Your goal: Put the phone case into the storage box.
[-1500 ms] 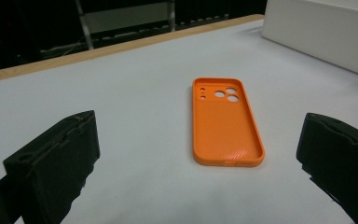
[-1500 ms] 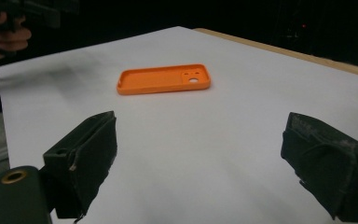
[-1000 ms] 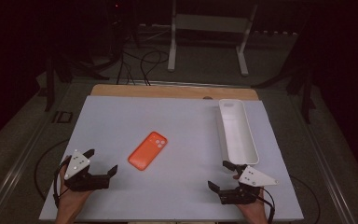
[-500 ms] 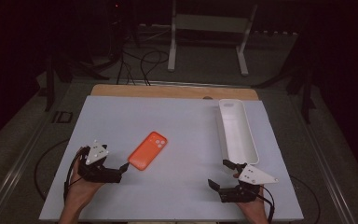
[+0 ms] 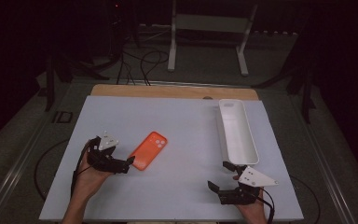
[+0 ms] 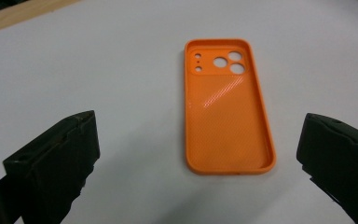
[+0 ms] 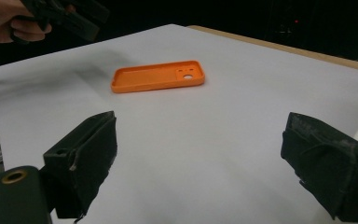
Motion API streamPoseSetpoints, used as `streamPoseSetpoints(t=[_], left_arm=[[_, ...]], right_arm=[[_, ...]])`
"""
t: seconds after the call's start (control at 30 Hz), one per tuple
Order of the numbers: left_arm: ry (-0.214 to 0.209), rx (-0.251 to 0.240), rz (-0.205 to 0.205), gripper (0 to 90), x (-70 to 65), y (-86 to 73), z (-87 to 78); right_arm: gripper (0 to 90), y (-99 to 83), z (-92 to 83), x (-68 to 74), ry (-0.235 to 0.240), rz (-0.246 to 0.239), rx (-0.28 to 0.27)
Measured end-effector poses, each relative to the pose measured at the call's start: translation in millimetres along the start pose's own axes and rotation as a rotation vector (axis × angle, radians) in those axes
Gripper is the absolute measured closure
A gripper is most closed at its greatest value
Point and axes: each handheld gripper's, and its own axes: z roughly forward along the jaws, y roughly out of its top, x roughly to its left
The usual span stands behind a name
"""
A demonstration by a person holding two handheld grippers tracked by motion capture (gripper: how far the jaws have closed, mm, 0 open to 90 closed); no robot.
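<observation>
Two grippers sit low over the white table [image 5: 182,126], each held in a hand. The left gripper [image 5: 123,163] is just beside the near end of the orange phone case [image 5: 149,150], its jaws spread wide and holding nothing — in the left gripper view the case [image 6: 228,107] lies flat between them, hollow side up, camera holes at the far end. The right gripper [image 5: 221,176] is well apart from the case, near the table's front edge, jaws likewise wide apart and empty — its tip is close to the near end of the long white tray [image 5: 237,133]. From the right gripper view the case [image 7: 157,76] lies farther off.
</observation>
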Motion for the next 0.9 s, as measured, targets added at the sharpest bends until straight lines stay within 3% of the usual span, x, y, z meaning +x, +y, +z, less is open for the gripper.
streamPoseSetpoints(t=[0.3,0.9], left_arm=[[0.009,0.057,0.026,0.0,-6.4,6.2,18.8],[-0.017,0.115,0.023,0.0,-9.5,16.2,45.4]], right_arm=[[10.5,-0.2,-0.9,-0.7,-0.002,0.006,-0.003],[10.5,0.0,-0.5,-1.3,0.004,0.003,0.001]])
